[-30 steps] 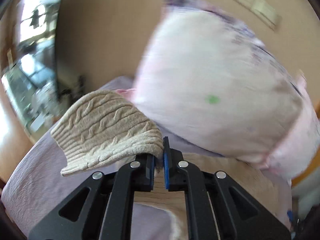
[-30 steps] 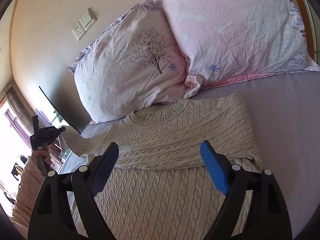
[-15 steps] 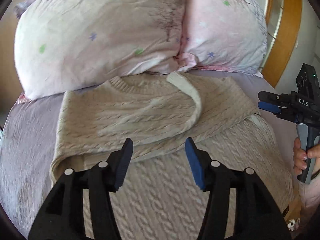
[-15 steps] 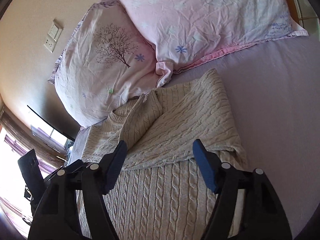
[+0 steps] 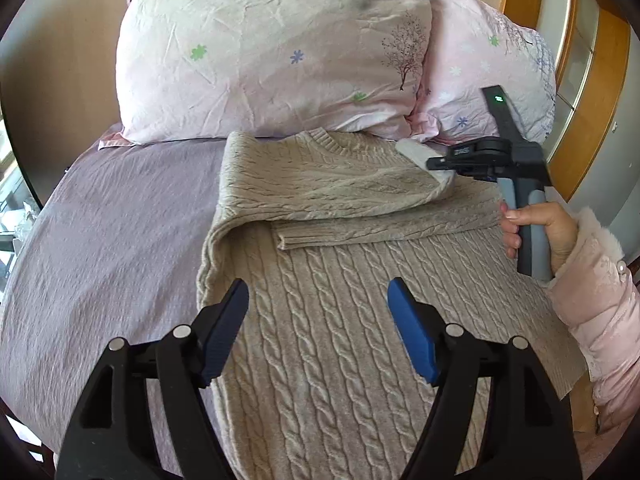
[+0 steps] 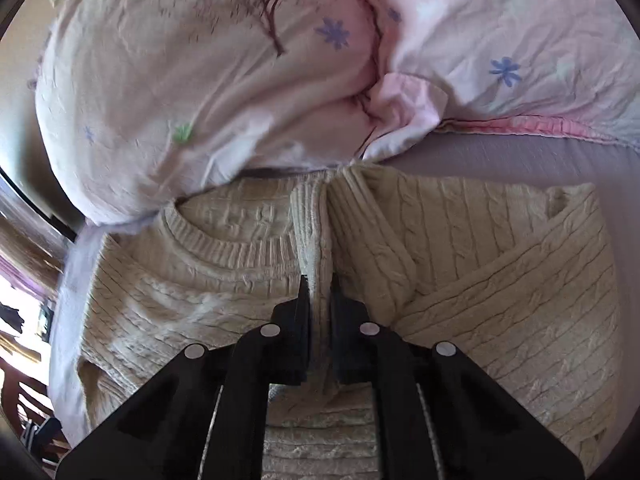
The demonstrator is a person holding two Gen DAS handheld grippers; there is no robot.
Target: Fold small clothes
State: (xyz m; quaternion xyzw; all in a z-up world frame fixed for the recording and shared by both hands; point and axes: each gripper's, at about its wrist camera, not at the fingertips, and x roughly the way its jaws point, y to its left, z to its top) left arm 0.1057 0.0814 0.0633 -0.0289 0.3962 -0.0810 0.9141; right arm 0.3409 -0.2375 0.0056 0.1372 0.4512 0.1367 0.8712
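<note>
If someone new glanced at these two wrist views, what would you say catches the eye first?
The cream cable-knit sweater spread across the lilac bedsheet dominates, its sleeves folded over the chest. Next comes the right gripper, shut on a ribbed sleeve cuff near the collar, while the left gripper hovers open above the sweater's body. Behind them, two pink floral pillows fill the head of the bed.

The beige cable-knit sweater (image 5: 340, 320) lies flat on the bed, both sleeves folded across its chest.
</note>
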